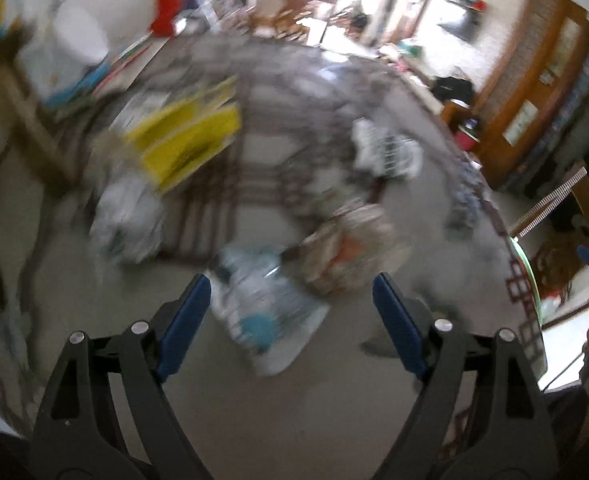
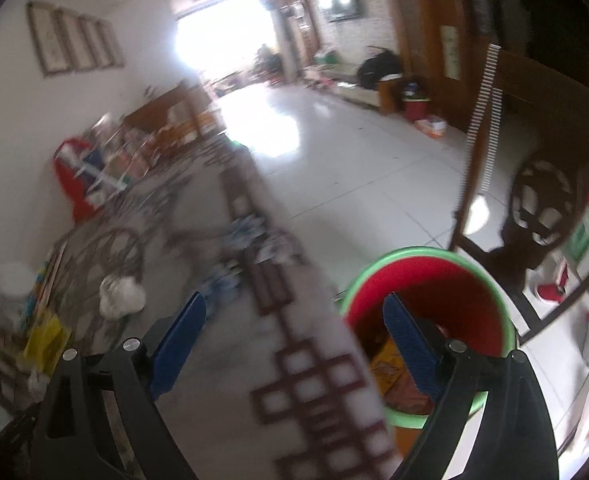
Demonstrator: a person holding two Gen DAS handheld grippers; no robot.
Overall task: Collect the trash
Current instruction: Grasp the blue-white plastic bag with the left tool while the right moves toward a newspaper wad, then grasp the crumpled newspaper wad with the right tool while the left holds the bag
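The left wrist view is blurred. My left gripper (image 1: pixel 290 280) is open above a clear plastic wrapper with a teal patch (image 1: pixel 262 304) that lies on the patterned tablecloth (image 1: pixel 254 152); the pads do not touch it. A brown and orange wrapper (image 1: pixel 346 248), a white and black wrapper (image 1: pixel 386 152), a yellow packet (image 1: pixel 186 140) and crumpled white plastic (image 1: pixel 130 216) lie farther off. My right gripper (image 2: pixel 294 300) is open and holds nothing. It hangs over the table's edge, with its right finger over a red bin with a green rim (image 2: pixel 426 280). Orange and brown wrappers (image 2: pixel 390 368) lie inside the bin.
A dark wooden chair (image 2: pixel 534 208) stands right behind the bin on the white tiled floor (image 2: pixel 354 160). A white tub (image 2: pixel 12 284), the yellow packet (image 2: pixel 46 336), a crumpled white wad (image 2: pixel 120 294) and small wrappers (image 2: pixel 262 240) sit on the table. Clutter lines the far wall.
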